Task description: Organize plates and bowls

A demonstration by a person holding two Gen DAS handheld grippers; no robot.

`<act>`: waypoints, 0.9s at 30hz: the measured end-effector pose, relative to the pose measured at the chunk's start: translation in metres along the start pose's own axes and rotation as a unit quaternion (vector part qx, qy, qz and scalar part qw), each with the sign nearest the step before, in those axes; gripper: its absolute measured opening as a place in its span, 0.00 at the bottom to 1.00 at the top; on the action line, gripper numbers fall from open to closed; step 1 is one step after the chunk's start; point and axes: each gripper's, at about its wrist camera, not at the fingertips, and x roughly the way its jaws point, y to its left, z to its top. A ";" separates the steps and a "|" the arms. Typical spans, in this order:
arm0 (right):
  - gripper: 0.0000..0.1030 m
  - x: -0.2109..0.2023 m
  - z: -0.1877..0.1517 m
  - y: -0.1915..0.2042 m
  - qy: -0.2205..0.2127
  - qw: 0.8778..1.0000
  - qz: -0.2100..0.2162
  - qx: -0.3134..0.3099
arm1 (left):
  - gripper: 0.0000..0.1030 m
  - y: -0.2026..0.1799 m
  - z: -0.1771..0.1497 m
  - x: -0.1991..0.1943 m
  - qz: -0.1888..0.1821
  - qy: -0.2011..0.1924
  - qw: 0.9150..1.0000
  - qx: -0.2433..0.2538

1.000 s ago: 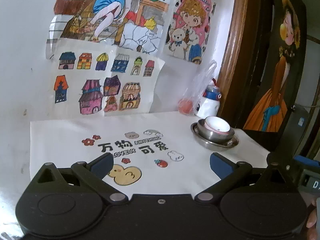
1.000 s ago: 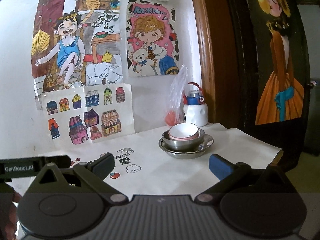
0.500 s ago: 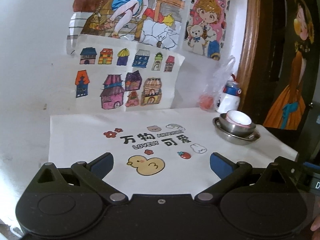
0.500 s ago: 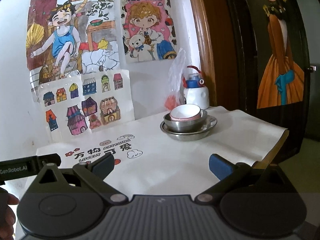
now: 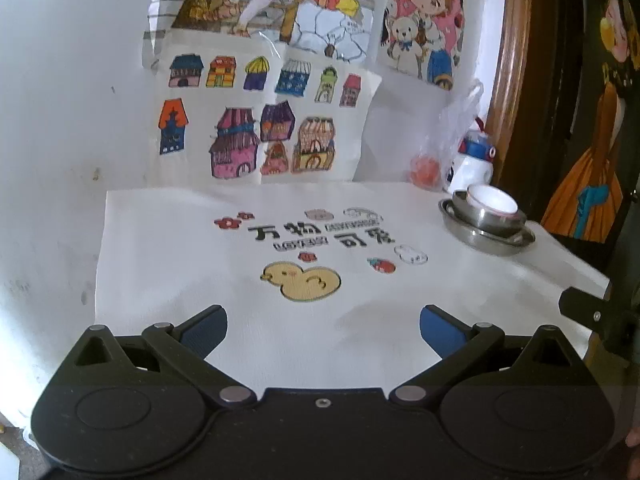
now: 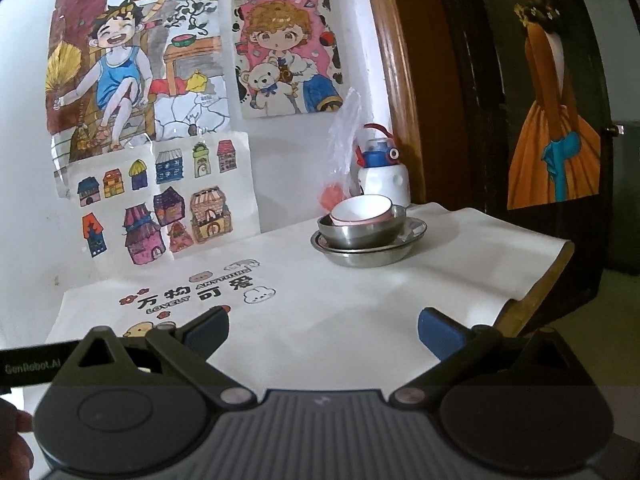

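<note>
A home is suggested: children's coloured drawings are taped to the white wall ahead, a cartoon-printed cloth is spread over the table, and a wooden doorframe stands to the right.

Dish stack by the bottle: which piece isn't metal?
The top one, the small white bowl with a pink rim. It sits inside the steel bowl, which rests on the steel plate; both are bare grey metal.

Two wrist views from the table's near edge toward the wall, sharing the stacked dishes.
</note>
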 end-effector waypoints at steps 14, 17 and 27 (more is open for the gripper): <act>1.00 0.007 -0.010 -0.003 0.013 1.000 0.004 0.006 | 0.99 0.002 -0.005 0.004 0.011 0.004 1.000 0.007; 1.00 0.008 -0.010 -0.002 0.014 1.000 0.004 0.005 | 0.99 0.003 -0.005 0.004 0.012 0.004 1.000 0.008; 1.00 0.008 -0.011 0.000 0.013 1.000 0.004 0.005 | 0.99 0.004 -0.005 0.003 0.013 0.003 1.000 0.007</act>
